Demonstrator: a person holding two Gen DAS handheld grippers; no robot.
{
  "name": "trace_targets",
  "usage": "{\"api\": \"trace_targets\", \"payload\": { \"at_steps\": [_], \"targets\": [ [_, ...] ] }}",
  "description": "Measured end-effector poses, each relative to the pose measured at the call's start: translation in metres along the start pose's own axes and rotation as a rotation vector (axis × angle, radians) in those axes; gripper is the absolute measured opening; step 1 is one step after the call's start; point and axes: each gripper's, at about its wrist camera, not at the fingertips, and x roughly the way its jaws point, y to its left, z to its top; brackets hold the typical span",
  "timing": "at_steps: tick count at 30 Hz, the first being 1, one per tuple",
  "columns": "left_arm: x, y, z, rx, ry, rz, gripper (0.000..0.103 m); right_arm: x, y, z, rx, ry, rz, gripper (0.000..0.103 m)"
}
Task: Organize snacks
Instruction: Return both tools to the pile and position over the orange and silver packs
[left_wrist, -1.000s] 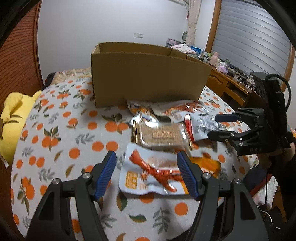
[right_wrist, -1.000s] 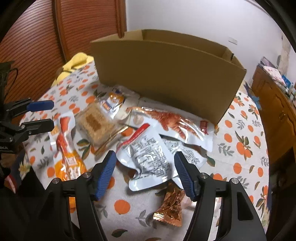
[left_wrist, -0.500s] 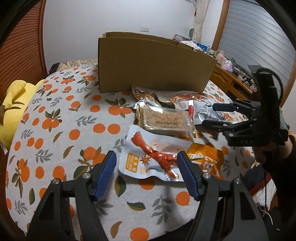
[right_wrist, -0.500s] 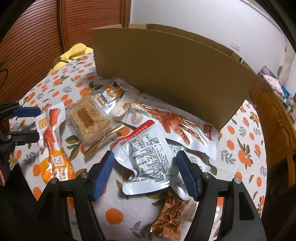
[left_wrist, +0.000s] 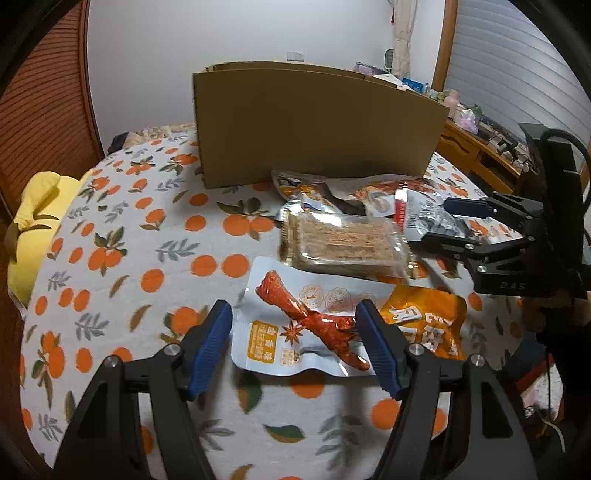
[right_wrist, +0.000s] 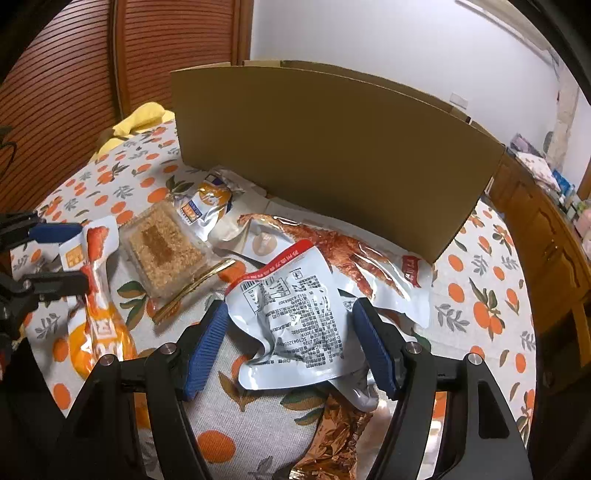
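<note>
Several snack packs lie on the orange-print tablecloth in front of an open cardboard box (left_wrist: 317, 122), also in the right wrist view (right_wrist: 332, 147). My left gripper (left_wrist: 295, 347) is open, its fingers on either side of a white pack with a red chicken-foot picture (left_wrist: 306, 325). Beyond it lie a clear pack of brown cake (left_wrist: 343, 243) and an orange pack (left_wrist: 424, 317). My right gripper (right_wrist: 288, 347) is open around a silver pack with printed text (right_wrist: 295, 310). It also shows in the left wrist view (left_wrist: 436, 225). A long red-print pack (right_wrist: 332, 240) lies behind.
A copper foil pack (right_wrist: 332, 439) lies under the right gripper. A small blue and orange pack (right_wrist: 207, 206) lies by the box. A yellow cushion (left_wrist: 33, 221) sits at the table's left edge. A wooden dresser (right_wrist: 546, 229) stands to the right.
Both grippers have moved forward and lower toward the packs. The left fingers now flank the chicken-foot pack; the right fingers flank the silver pack. Both stay open.
</note>
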Motion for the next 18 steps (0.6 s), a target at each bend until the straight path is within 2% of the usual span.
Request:
{"api": "trace_targets", "payload": {
  "at_steps": [11, 15, 18],
  "targets": [
    [-0.010, 0.044, -0.001, -0.020, 0.001, 0.120, 0.070, -0.001, 0.001, -0.003, 0.010, -0.026, -0.007, 0.072],
    [-0.023, 0.040, 0.001, 0.017, -0.029, 0.095, 0.070, -0.001, 0.002, -0.004, 0.005, -0.031, -0.016, 0.072],
    [-0.031, 0.024, 0.000, 0.108, -0.029, 0.072, 0.070, -0.001, 0.002, -0.004, 0.009, -0.032, -0.012, 0.072]
  ]
}}
